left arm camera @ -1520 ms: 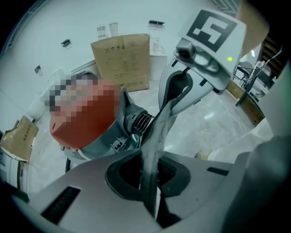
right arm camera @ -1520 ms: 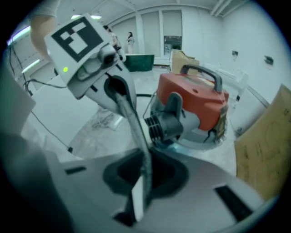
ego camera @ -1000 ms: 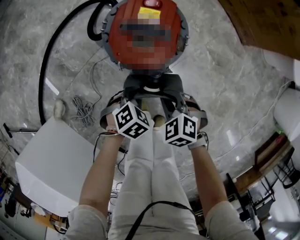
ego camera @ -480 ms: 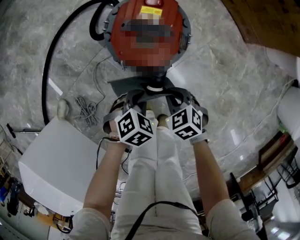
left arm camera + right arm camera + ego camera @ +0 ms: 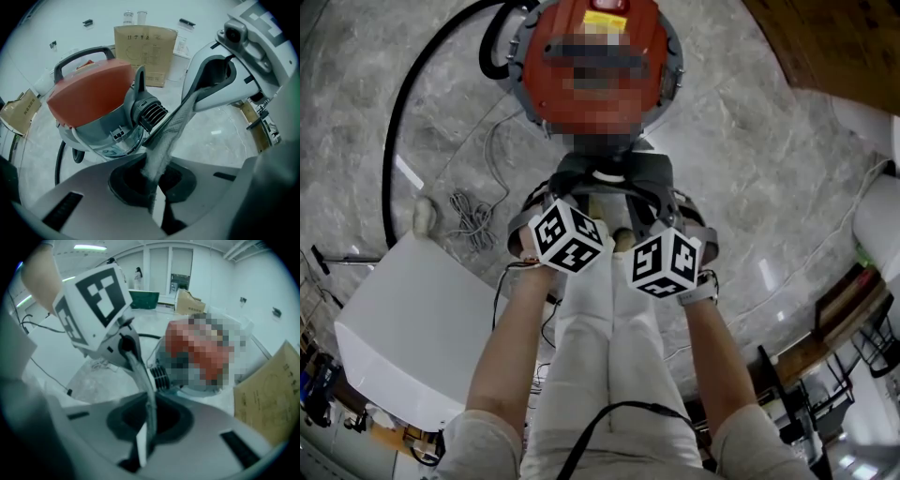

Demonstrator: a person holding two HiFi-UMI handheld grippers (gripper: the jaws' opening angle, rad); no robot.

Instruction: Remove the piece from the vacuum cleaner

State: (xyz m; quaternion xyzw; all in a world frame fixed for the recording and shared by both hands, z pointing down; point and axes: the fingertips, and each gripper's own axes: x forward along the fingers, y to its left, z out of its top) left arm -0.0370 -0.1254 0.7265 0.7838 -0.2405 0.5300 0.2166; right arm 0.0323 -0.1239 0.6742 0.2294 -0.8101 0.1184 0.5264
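From above, the head view showed the vacuum cleaner (image 5: 534,89) as a round thing with an orange-red top, standing on a shiny grey stone floor (image 5: 750,159). A black hose (image 5: 392,131) curved away from it in a big loop. A thin grey cable (image 5: 469,220) lay in a small heap on the floor. A big white box (image 5: 422,337) stood beside the person's legs (image 5: 605,356). None of these three showed in the gripper views.

Only the head view showed the whole shape of the grey piece (image 5: 614,173). It was dark, wide and curved, and it was held just in front of the vacuum cleaner, between the two marker cubes (image 5: 567,236). I could not tell if it touched the vacuum cleaner.

The left gripper (image 5: 154,187) view showed the piece from the edge. There it looked thin, pale and fuzzy, like cloth. This view also showed the vacuum cleaner's black handle (image 5: 79,56), its grey tub and a black part with ribs (image 5: 149,112). A brown cardboard box (image 5: 145,54) stood behind.

The left gripper's fingers were pressed together on one end of the piece. The right gripper (image 5: 145,427) had its fingers pinched on the other end. Each gripper view showed the other gripper holding the same strip.
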